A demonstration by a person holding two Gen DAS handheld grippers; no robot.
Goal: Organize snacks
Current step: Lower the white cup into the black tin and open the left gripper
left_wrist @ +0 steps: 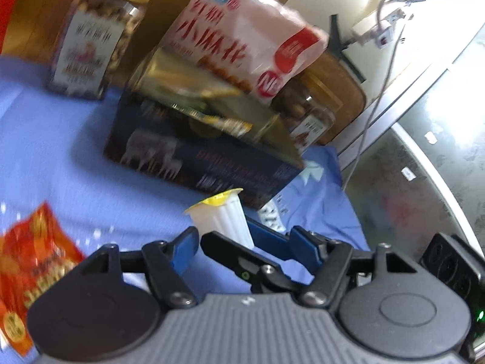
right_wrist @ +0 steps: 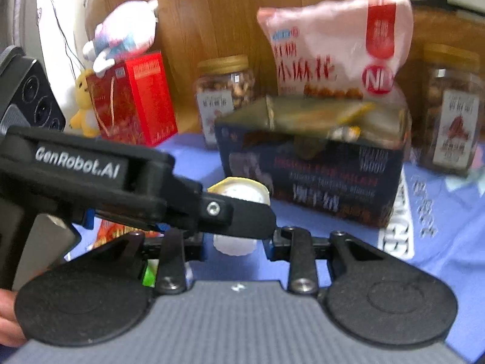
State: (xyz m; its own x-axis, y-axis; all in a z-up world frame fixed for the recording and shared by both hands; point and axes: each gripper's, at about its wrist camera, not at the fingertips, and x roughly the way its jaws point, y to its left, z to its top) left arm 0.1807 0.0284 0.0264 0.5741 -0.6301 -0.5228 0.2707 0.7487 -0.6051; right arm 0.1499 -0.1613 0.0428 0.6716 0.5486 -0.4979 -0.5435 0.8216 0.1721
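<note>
Behind the left gripper (right_wrist: 242,218), half-hidden jelly cup (right_wrist: 239,192).

My right claw (right_wrist: 239,239) is matt black plastic with a ribbed grey body. It grips a ribbed, white, translucent plastic jelly cup (right_wrist: 235,242) with a glossy yellow foil lid. Behind the cup stands a dark printed cardboard box (right_wrist: 318,179). On the box leans a glossy pink plastic bag (right_wrist: 330,48). Soft blue cloth (right_wrist: 448,236) lies beneath the box.
</note>
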